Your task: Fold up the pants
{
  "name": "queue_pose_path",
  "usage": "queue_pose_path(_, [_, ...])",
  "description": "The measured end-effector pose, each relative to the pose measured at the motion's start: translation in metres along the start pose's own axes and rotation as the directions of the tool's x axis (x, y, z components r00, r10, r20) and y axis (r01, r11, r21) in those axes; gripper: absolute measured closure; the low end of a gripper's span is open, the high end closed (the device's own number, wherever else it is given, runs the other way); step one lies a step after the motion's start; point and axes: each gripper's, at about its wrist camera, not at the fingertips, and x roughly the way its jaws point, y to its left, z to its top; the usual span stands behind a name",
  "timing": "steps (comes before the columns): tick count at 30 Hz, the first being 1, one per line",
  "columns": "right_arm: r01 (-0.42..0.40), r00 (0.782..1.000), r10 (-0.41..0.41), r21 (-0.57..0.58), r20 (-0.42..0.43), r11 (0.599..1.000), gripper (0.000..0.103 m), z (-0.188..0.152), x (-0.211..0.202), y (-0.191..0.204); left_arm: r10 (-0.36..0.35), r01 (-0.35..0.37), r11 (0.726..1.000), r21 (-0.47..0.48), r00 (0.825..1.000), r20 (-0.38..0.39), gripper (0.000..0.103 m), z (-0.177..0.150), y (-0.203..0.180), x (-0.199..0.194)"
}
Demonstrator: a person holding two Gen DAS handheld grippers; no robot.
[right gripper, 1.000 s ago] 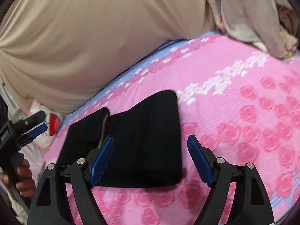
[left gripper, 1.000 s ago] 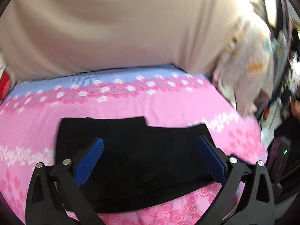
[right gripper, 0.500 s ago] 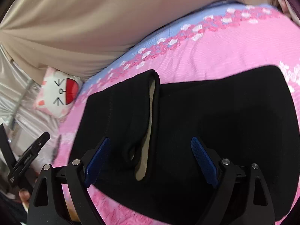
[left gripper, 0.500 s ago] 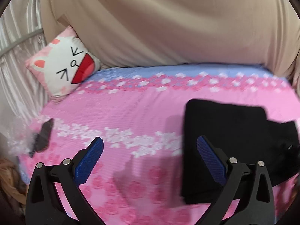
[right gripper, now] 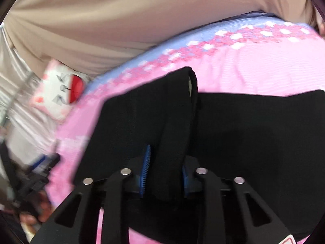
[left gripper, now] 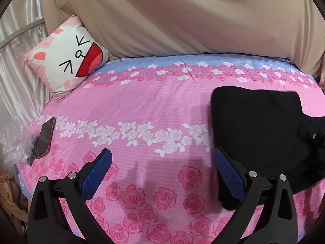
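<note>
The black pants (left gripper: 256, 126) lie folded on the pink rose-print bed cover (left gripper: 142, 105), at the right of the left wrist view. My left gripper (left gripper: 162, 174) is open and empty, above the bed cover just left of the pants. In the right wrist view my right gripper (right gripper: 165, 174) is shut on a raised fold at the waistband of the pants (right gripper: 243, 126). The right wrist view is blurred.
A white cat-face pillow (left gripper: 67, 61) leans against the beige fabric (left gripper: 182, 16) at the back left. A phone (left gripper: 45, 137) and a clear plastic bag (left gripper: 14, 140) lie at the bed's left edge. The left gripper shows faintly at the lower left of the right wrist view (right gripper: 38, 174).
My left gripper swung left off the pants and now hangs over the bare cover. My right gripper moved in over the pants and shut on the waistband fold.
</note>
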Motion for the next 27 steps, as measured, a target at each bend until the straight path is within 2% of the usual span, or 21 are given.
queue_pose_path(2, [-0.054, 0.997, 0.054, 0.0, 0.061, 0.999, 0.082, 0.01, -0.026, 0.006, -0.042, 0.042, 0.999, -0.005, 0.999, -0.005, 0.005, 0.001, -0.002, -0.005])
queue_pose_path(3, [-0.07, 0.992, 0.07, -0.003, 0.103, 0.998, 0.094, 0.015, -0.046, 0.006, -0.071, 0.071, 0.997, -0.011, 0.997, -0.005, 0.005, 0.001, -0.002, -0.008])
queue_pose_path(5, [-0.066, 0.983, 0.067, -0.012, 0.171, 0.998, 0.095, 0.021, -0.084, 0.0, -0.146, 0.146, 0.989, -0.024, 0.989, -0.005, 0.005, 0.002, -0.005, -0.015])
queue_pose_path(6, [-0.052, 0.977, 0.052, -0.004, 0.206, 0.999, 0.095, 0.022, -0.106, -0.01, -0.189, 0.188, 0.982, -0.032, 0.982, -0.007, 0.005, 0.003, -0.008, -0.018])
queue_pose_path(9, [0.073, 0.967, -0.081, 0.041, 0.243, 0.996, 0.093, 0.011, -0.14, -0.047, -0.271, 0.27, 0.962, -0.046, 0.962, -0.022, 0.005, 0.004, -0.021, -0.019])
queue_pose_path(10, [0.094, 0.965, -0.11, 0.077, 0.24, 0.993, 0.091, 0.006, -0.142, -0.061, -0.295, 0.293, 0.955, -0.051, 0.955, -0.036, 0.005, 0.004, -0.029, -0.016])
queue_pose_path(13, [0.114, 0.982, -0.144, 0.225, 0.126, 0.968, 0.074, -0.021, -0.124, -0.117, -0.305, 0.302, 0.952, -0.038, 0.949, -0.081, 0.005, 0.002, -0.051, -0.007])
queue_pose_path(14, [0.123, 0.983, -0.154, 0.257, 0.105, 0.959, 0.065, -0.026, -0.12, -0.125, -0.3, 0.298, 0.954, -0.031, 0.949, -0.093, 0.005, 0.001, -0.056, -0.006])
queue_pose_path(16, [0.054, 0.99, -0.089, 0.285, 0.111, 0.957, 0.05, -0.035, -0.119, -0.131, -0.295, 0.295, 0.955, -0.014, 0.95, -0.104, 0.005, 0.0, -0.064, -0.006])
queue_pose_path(17, [0.005, 0.991, -0.044, 0.289, 0.13, 0.957, 0.039, -0.039, -0.12, -0.129, -0.288, 0.289, 0.957, -0.004, 0.952, -0.102, 0.005, -0.001, -0.067, -0.009])
queue_pose_path(19, [-0.051, 0.992, 0.017, 0.272, 0.126, 0.961, 0.036, -0.044, -0.12, -0.12, -0.278, 0.28, 0.96, 0.004, 0.956, -0.092, 0.005, 0.0, -0.069, -0.013])
queue_pose_path(21, [-0.066, 0.994, 0.042, 0.24, 0.101, 0.968, 0.036, -0.05, -0.12, -0.111, -0.282, 0.282, 0.959, -0.002, 0.955, -0.09, 0.005, 0.0, -0.066, -0.015])
queue_pose_path(25, [-0.119, 0.993, 0.119, 0.207, 0.013, 0.971, 0.036, -0.075, -0.112, -0.092, -0.287, 0.287, 0.958, -0.01, 0.953, -0.095, 0.005, 0.0, -0.062, -0.013])
queue_pose_path(27, [-0.108, 0.992, 0.12, 0.199, -0.05, 0.974, 0.037, -0.088, -0.095, -0.081, -0.291, 0.291, 0.957, -0.017, 0.951, -0.106, 0.005, -0.002, -0.063, -0.008])
